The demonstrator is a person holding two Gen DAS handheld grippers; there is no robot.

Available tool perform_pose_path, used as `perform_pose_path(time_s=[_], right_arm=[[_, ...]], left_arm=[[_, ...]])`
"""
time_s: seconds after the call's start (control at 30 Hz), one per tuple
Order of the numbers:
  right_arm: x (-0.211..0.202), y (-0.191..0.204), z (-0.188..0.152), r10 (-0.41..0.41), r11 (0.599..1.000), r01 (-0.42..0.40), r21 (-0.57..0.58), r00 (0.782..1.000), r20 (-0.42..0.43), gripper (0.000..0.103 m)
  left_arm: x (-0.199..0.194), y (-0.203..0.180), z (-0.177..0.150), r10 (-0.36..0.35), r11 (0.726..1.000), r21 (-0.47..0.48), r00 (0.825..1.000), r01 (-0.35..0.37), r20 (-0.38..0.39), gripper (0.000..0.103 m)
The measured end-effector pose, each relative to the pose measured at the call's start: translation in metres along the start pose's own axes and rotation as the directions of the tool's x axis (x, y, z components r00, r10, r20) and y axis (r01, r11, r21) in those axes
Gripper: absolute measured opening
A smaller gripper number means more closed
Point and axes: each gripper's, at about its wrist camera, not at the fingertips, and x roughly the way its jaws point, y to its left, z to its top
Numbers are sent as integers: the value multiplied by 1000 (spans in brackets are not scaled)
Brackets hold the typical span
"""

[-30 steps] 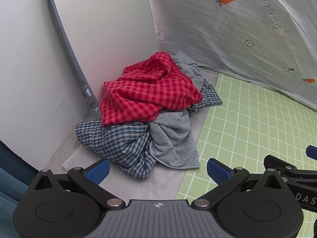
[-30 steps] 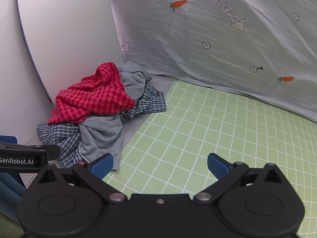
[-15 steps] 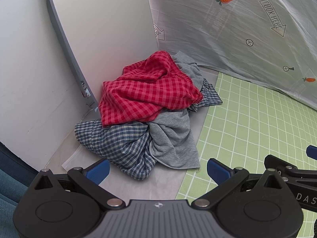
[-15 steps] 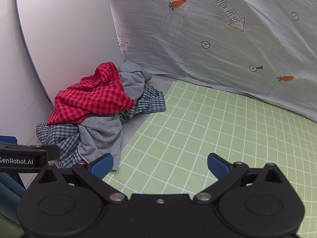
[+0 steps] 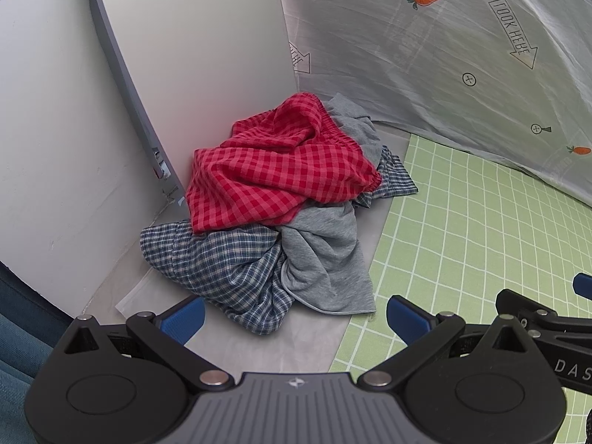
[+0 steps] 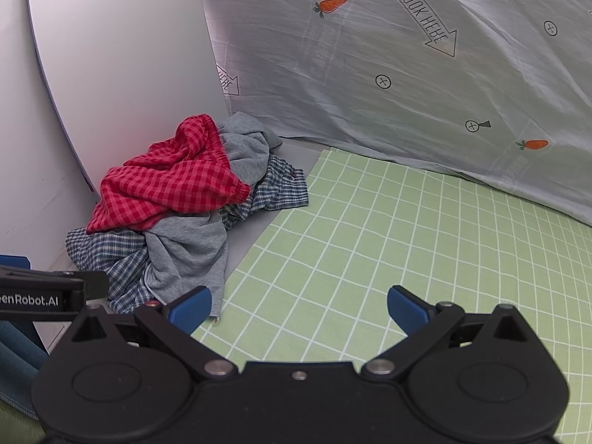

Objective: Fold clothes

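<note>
A heap of crumpled clothes lies in the corner on a grey surface. A red checked garment (image 5: pixel 281 174) (image 6: pixel 166 188) is on top. A grey garment (image 5: pixel 325 259) (image 6: pixel 188 259) and a blue plaid shirt (image 5: pixel 222 266) (image 6: pixel 111 255) lie under it. My left gripper (image 5: pixel 294 318) is open and empty, just short of the heap's near edge. My right gripper (image 6: pixel 298 307) is open and empty over the green checked mat (image 6: pixel 388 244), to the right of the heap.
A white panel (image 5: pixel 192 55) stands behind the heap on the left. A grey sheet with carrot prints (image 6: pixel 407 74) hangs at the back. The green mat (image 5: pixel 481 229) spreads to the right. Blue fabric (image 5: pixel 14 340) shows at the lower left.
Both grippers have barely shifted; the heap has not moved and both jaws stay open.
</note>
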Motion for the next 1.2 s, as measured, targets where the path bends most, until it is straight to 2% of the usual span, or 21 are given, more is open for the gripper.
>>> perform_pose_path(time_s=[0.27, 0.47, 0.77, 1.07, 1.1, 1.17, 1.2], right_arm=[[8, -1, 1, -11, 1000, 11, 4, 1000, -15, 102], [38, 6, 12, -2, 1000, 1, -29, 999, -45, 102], [125, 44, 60, 63, 991, -71, -111, 995, -76, 78], [206, 103, 98, 180, 945, -198, -261, 979, -91, 75], [210, 107, 99, 192, 940, -213, -265, 976, -101, 67], [214, 112, 98, 209, 933, -229, -279, 973, -98, 35], [212, 113, 97, 219, 929, -236, -286, 972, -90, 30]], left_arm=[[6, 5, 0, 0, 1000, -19, 1000, -1, -24, 103], [29, 23, 12, 21, 997, -67, 998, -25, -56, 103], [89, 70, 50, 54, 977, -200, 993, -75, -109, 102], [137, 104, 64, 62, 952, -285, 983, -109, -170, 101], [140, 106, 64, 61, 951, -287, 982, -112, -180, 99], [145, 107, 62, 54, 951, -290, 979, -111, -196, 98], [146, 108, 61, 51, 950, -293, 978, -110, -203, 98]])
